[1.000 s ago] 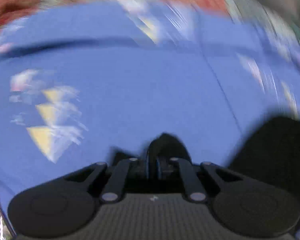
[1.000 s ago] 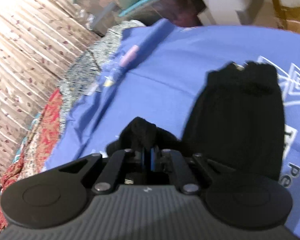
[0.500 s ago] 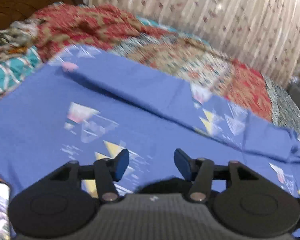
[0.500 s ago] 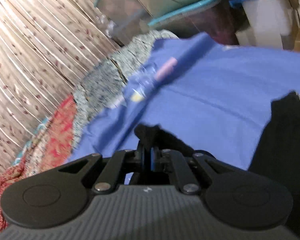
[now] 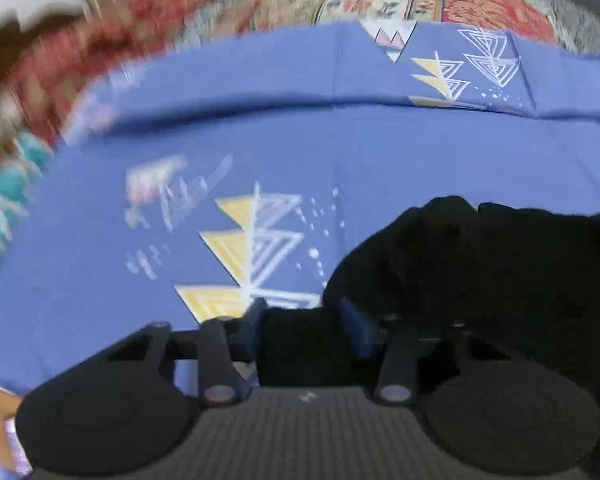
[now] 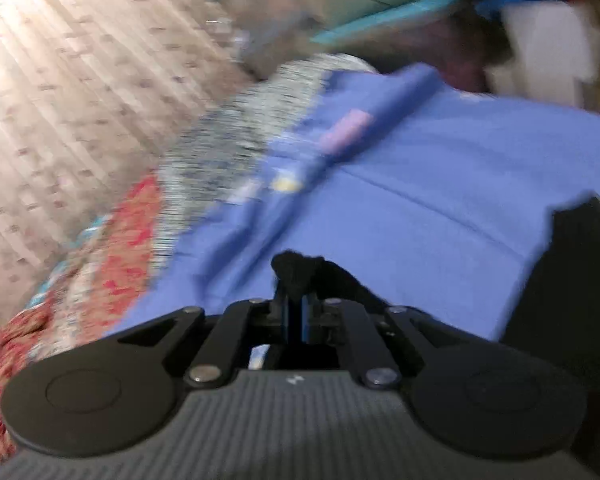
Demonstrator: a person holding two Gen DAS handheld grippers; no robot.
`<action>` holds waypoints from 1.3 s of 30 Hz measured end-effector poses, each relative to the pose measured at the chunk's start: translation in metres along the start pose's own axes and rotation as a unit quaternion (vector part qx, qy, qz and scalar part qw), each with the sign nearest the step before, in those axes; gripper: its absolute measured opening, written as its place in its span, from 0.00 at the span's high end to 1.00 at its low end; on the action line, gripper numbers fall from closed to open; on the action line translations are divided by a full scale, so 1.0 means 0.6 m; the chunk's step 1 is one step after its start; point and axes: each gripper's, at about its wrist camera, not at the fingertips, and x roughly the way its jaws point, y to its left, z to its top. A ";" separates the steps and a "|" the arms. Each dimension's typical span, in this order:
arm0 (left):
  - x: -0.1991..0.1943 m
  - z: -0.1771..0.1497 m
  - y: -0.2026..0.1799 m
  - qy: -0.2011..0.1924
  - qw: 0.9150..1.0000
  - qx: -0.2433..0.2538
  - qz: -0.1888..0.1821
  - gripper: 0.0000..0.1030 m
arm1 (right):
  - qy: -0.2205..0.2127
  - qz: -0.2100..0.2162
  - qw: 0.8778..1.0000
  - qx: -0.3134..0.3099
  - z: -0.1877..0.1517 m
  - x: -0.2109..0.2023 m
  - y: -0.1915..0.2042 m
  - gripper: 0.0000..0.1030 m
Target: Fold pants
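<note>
Left wrist view showed a bed spread with a blue sheet (image 5: 380, 152) printed with yellow and white triangles, a flat surface for the folding, with a patterned red quilt (image 5: 480, 0) along its far edge. On the sheet lay the black pants (image 5: 500, 272), bunched at the lower right and reaching in between the pads of the left claw (image 5: 302, 322). Its jaws stood a modest gap apart with dark cloth filling the space; whether the pads were pressing could not be told through the blur. The right wrist view showed the right claw (image 6: 298, 318) clamped nearly closed on a tuft of the same pants (image 6: 300, 272), presumably to carry one end over, while more black cloth (image 6: 572, 264) lay to its right.

Half a second earlier the left claw had gaped wide over bare sheet, aimed toward the curtain; its jaws had since been closing, now low over the garment. The right claw's grip looked unchanged, though its view had swung toward the curtain.
</note>
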 end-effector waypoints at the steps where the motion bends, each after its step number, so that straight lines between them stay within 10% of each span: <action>1: -0.015 -0.002 -0.009 -0.022 0.999 0.019 0.027 0.87 | -0.005 0.025 1.000 -0.008 0.003 -0.007 0.013 0.92; 4: -0.049 -0.006 0.027 -0.053 0.997 -0.026 0.050 0.87 | -0.004 0.060 0.997 -0.041 0.006 -0.015 0.041 0.78; 6: -0.057 -0.020 0.078 -0.041 0.993 -0.095 0.048 0.87 | 0.024 0.027 0.996 -0.087 0.004 -0.003 0.051 0.41; 10: -0.078 -0.079 0.124 -0.027 0.989 -0.138 0.044 0.87 | 0.002 -0.059 0.989 -0.139 -0.006 -0.008 0.026 0.42; 18: -0.168 -0.104 0.098 -0.103 0.990 -0.076 0.060 0.65 | 0.026 -0.064 0.969 -0.239 0.018 0.037 0.087 0.42; 23: -0.184 -0.047 0.061 -0.152 0.988 -0.005 0.020 0.50 | 0.152 -0.016 0.899 -0.410 -0.005 0.141 0.197 0.41; 29: -0.084 0.002 -0.027 -0.101 0.984 0.139 -0.054 0.42 | 0.297 -0.123 0.773 -0.547 -0.081 0.260 0.185 0.38; 30: -0.058 0.005 -0.034 -0.078 0.985 0.142 -0.062 0.46 | 0.305 -0.142 0.764 -0.551 -0.086 0.268 0.169 0.43; 31: -0.036 0.004 -0.040 -0.059 0.986 0.144 -0.064 0.69 | 0.309 -0.151 0.762 -0.549 -0.088 0.269 0.155 0.77; 32: -0.017 0.003 -0.048 -0.040 0.986 0.148 -0.062 0.83 | 0.310 -0.153 0.765 -0.544 -0.087 0.267 0.144 0.98; 34: -0.005 0.002 -0.055 -0.036 0.989 0.133 -0.051 0.94 | 0.269 -0.154 0.801 -0.512 -0.060 0.252 0.138 0.98; 39: -0.059 0.034 -0.016 -0.102 0.994 0.023 -0.036 0.94 | 0.070 -0.092 0.955 -0.274 0.117 0.150 0.126 0.98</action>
